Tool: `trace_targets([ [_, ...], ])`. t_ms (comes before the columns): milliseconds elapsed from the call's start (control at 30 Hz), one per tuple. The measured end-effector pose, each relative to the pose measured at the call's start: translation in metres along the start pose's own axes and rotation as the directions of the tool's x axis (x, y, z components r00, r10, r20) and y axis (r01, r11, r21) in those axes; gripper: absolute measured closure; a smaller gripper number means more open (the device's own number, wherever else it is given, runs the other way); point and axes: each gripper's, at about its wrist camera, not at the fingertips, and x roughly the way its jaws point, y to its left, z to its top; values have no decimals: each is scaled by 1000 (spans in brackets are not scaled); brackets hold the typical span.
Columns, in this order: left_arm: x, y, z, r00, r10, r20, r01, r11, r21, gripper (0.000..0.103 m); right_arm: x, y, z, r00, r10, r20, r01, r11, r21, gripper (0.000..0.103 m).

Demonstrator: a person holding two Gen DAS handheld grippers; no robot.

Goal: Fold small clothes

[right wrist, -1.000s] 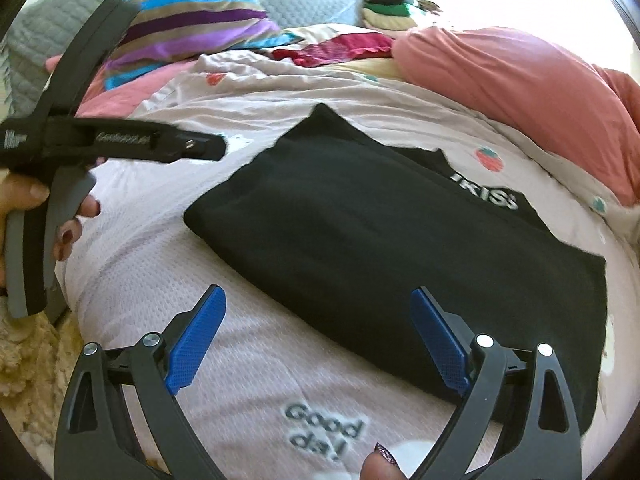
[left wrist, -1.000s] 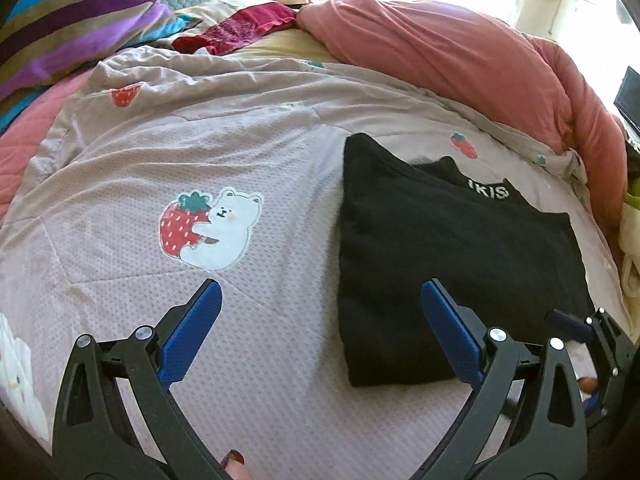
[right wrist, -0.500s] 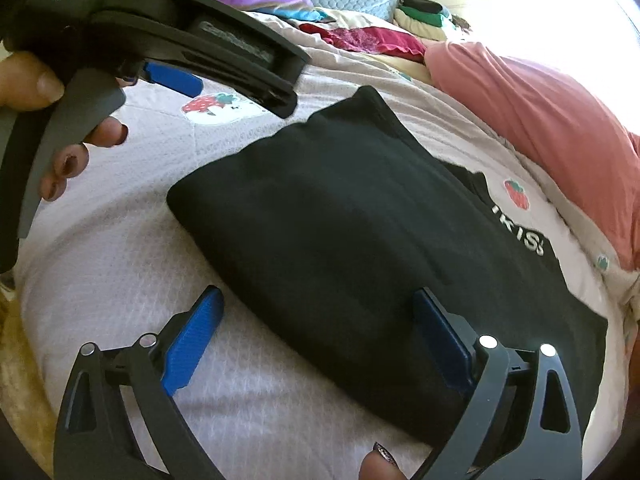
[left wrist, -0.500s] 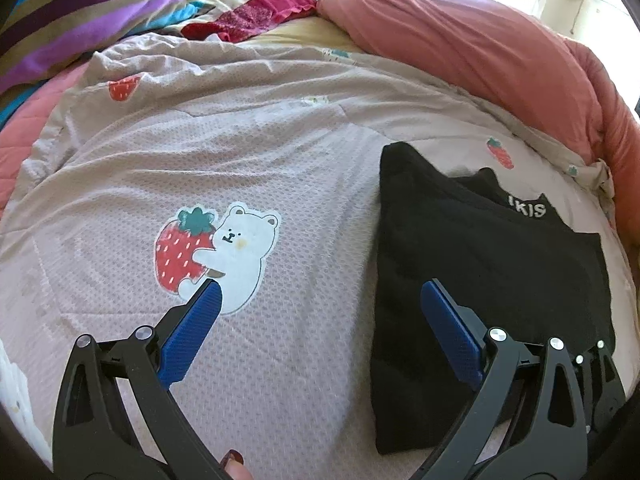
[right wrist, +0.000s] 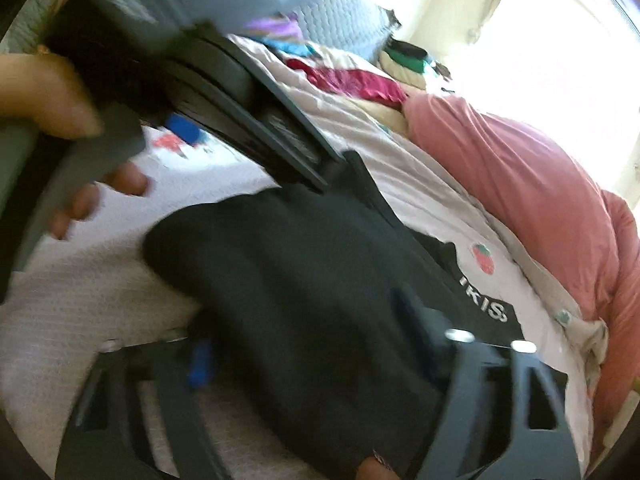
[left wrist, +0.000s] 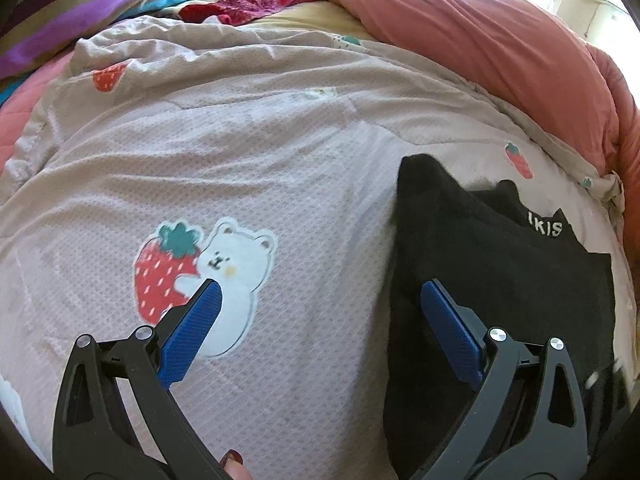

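Black folded garment (right wrist: 320, 300) (blurred) sits between right gripper's (right wrist: 304, 344) closing fingers.

White letters reading "IKIS" stand on the black garment (left wrist: 500, 280) at its two-o'clock edge.

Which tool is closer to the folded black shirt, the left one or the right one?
The right. The right tool is closing around the black shirt's near edge. The left tool hangs open over the blanket, one finger above the shirt's side.
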Motion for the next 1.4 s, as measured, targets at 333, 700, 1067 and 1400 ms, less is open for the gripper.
trace_targets([
  [333, 15, -31, 19, 988, -122, -90, 121, 993, -16, 10, -21, -21, -10, 995, 48, 93, -51, 998, 27, 91],
  [700, 17, -70, 15, 949, -280, -144, 271, 959, -81, 43, -57, -55, -31, 985, 43, 165, -65, 990, 128, 92],
  [1067, -36, -163, 12, 959, -274, -75, 281, 954, 106, 78, -93, -99, -66, 973, -7, 230, -64, 953, 298, 93],
  [1400, -65, -230, 1, 959, -277, -50, 282, 938, 202, 78, -132, -137, -99, 963, -71, 261, -42, 912, 407, 94],
])
